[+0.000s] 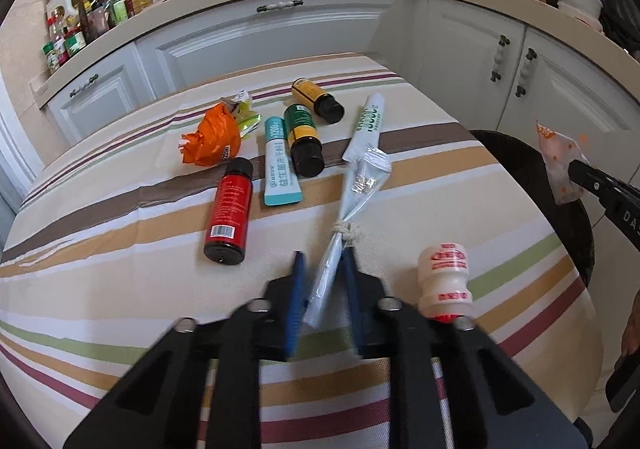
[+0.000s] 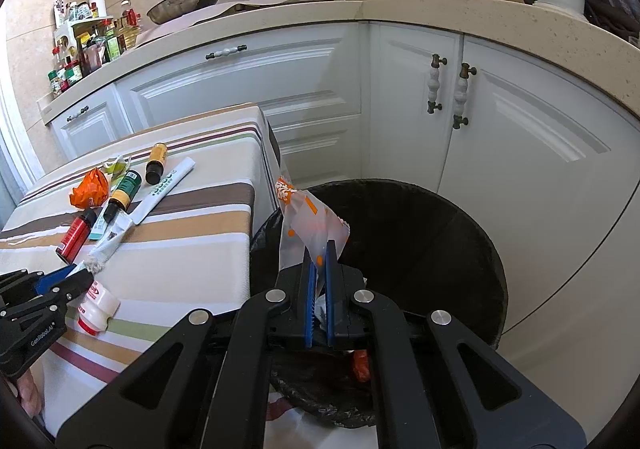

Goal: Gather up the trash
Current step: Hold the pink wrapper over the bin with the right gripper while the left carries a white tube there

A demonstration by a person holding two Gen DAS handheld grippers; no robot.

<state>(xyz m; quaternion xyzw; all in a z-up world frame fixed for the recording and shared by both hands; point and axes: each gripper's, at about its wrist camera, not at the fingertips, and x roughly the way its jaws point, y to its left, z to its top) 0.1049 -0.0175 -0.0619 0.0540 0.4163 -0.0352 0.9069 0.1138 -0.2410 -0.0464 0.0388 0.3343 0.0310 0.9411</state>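
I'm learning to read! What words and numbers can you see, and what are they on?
"1200" on the teal tube; its Chinese characters are too unclear to copy.
"GenRoboLAI", roughly, on the left gripper, seen by the right camera.
"DA", cut off, on the right gripper, seen by the left camera.
Too small or blurred: white tube, red bottle, white bottle, orange wrapper, held wrapper.

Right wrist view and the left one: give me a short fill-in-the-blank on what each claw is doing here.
1. The right claw is shut on a ____ wrapper.
2. That wrapper hangs over the ____.
3. The red bottle is ____ on the table.
4. The left claw straddles a ____ bag.

Missing: clear; bin; lying; knotted
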